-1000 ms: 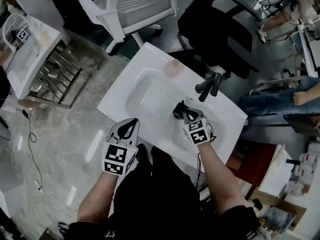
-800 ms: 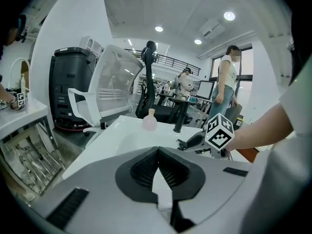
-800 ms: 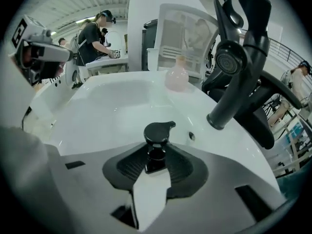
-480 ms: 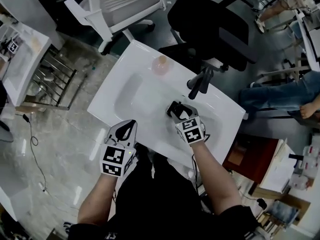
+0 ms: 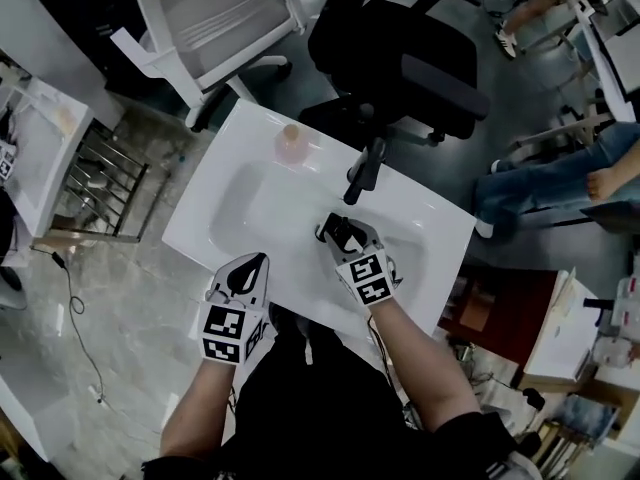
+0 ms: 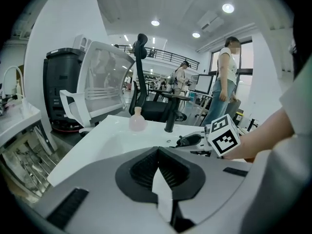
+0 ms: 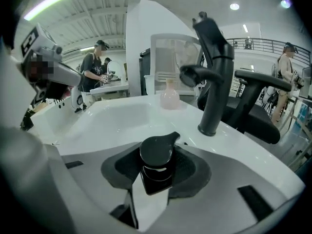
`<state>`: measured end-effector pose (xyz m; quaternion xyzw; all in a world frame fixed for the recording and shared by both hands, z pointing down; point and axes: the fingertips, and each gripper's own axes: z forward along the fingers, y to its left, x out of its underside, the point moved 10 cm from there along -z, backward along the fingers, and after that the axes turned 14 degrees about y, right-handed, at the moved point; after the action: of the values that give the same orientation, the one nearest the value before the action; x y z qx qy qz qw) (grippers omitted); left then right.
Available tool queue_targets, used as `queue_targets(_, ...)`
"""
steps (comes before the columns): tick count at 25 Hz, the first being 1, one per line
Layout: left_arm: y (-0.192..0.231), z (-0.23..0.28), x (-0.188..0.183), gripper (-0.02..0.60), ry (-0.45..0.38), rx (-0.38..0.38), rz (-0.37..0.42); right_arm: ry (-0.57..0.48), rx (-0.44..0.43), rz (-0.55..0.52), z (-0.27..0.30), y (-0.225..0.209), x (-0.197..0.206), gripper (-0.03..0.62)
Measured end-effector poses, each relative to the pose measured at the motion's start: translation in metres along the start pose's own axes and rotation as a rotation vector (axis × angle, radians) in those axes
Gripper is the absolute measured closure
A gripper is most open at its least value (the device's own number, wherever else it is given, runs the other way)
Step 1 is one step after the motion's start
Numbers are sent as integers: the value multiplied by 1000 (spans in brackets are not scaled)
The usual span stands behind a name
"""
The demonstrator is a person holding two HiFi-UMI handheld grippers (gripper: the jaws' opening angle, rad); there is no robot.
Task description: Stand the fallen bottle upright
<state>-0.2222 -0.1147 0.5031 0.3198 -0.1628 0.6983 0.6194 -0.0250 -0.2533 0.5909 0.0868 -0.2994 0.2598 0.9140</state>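
Note:
A black pump-top bottle (image 7: 157, 156) sits between the jaws of my right gripper (image 7: 157, 165), pump head uppermost. The jaws are closing and their pads lie against its sides. In the head view this gripper (image 5: 336, 231) hovers over the near right rim of the white sink (image 5: 212, 206), and the dark bottle (image 5: 345, 234) is mostly hidden by the fingers. My left gripper (image 5: 260, 259) hangs at the sink's near edge, shut and empty, with its tips (image 6: 157, 149) together. A small pink bottle (image 5: 291, 145) stands upright on the far rim.
A black faucet (image 5: 364, 171) rises from the right side of the sink, just beyond my right gripper. A black office chair (image 5: 400, 58) and a white chair (image 5: 215, 18) stand behind the sink. Another white sink unit (image 5: 40, 148) is at the left, and people are in the background.
My right gripper has risen a little and turned over the sink's near rim, with the black bottle now between its jaws. My left gripper has slid along the near edge.

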Motion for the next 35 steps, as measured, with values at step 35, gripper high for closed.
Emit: queue_targets(35,-149,23,-94,573,-79,163,230,-131,234,250,-242,-95,123,441)
